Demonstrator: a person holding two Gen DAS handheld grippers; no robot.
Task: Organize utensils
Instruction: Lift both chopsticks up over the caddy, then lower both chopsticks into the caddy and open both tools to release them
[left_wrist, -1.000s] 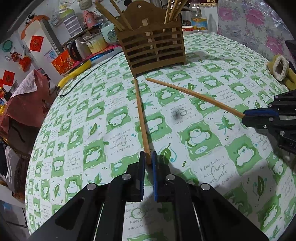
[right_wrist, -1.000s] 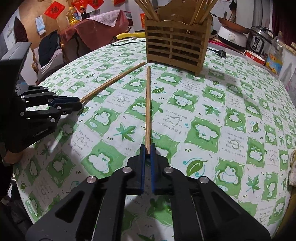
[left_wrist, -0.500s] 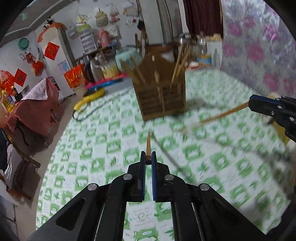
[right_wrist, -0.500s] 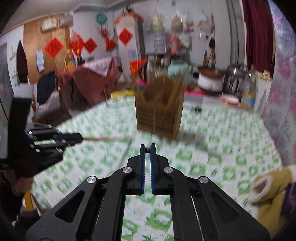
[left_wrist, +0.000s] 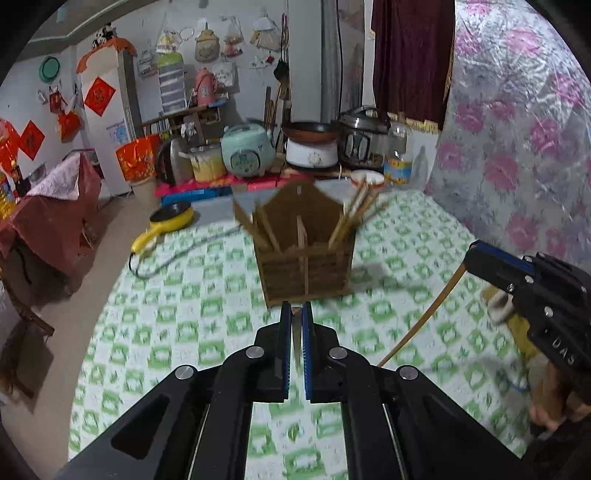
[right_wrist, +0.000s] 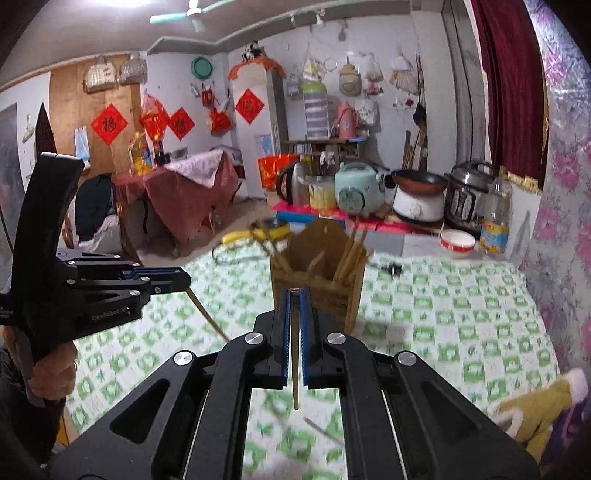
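Observation:
A wooden slatted utensil holder (left_wrist: 304, 254) with several chopsticks stands mid-table; it also shows in the right wrist view (right_wrist: 319, 280). My left gripper (left_wrist: 294, 314) is shut on a wooden chopstick (left_wrist: 295, 332), which hangs down between the pads; from the right wrist view that gripper (right_wrist: 184, 277) holds its chopstick (right_wrist: 208, 315) slanting down. My right gripper (right_wrist: 294, 295) is shut on another chopstick (right_wrist: 294, 373) that hangs below the pads; in the left wrist view that gripper (left_wrist: 471, 258) holds its chopstick (left_wrist: 424, 317) pointing down. Both are lifted in front of the holder.
The table has a green-and-white patterned cloth (left_wrist: 207, 302). A yellow glove (right_wrist: 535, 410) lies at the right edge. A yellow pan (left_wrist: 166, 225), cable, rice cookers (left_wrist: 247, 151), a bowl (right_wrist: 457, 242) and a bottle (right_wrist: 496, 221) are behind the holder.
Both grippers have lifted their chopsticks off the table. The chopsticks swung from lying flat to hanging down, and both views tilted up toward the room.

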